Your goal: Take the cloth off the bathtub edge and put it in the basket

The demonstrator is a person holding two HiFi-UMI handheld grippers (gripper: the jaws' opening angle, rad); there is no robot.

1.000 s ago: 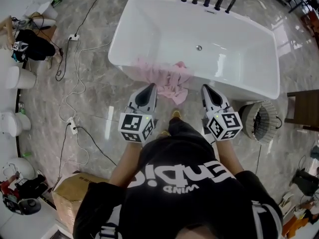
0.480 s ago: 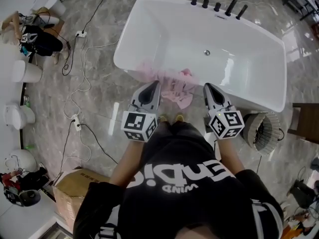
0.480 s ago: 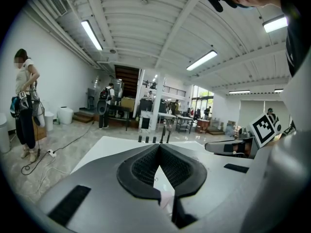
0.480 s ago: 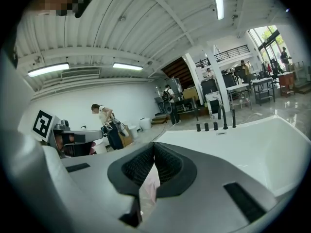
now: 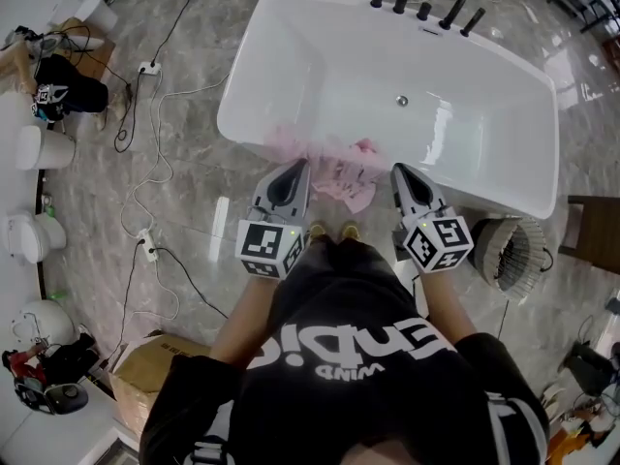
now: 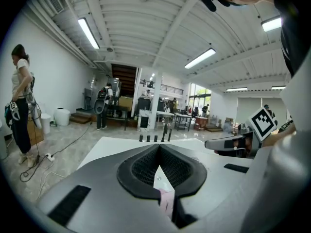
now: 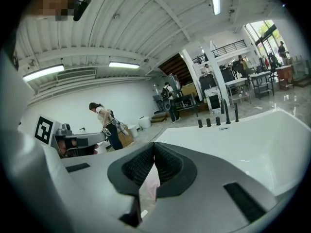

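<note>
One bathtub (image 5: pixel 320 66), one cloth (image 5: pixel 339 168) (pink), one basket (image 5: pixel 509 252), five black taps (image 5: pixel 423 11).

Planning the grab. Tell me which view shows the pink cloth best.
Head view: the whole cloth shows, draped over the near rim of the bathtub. The left gripper view catches only a pink sliver through the gap under its shut jaws. The right gripper view shows the same.

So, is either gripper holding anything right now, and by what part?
Nothing is held. The left gripper and right gripper are shut, empty; the pink cloth lies draped over the bathtub edge.
</note>
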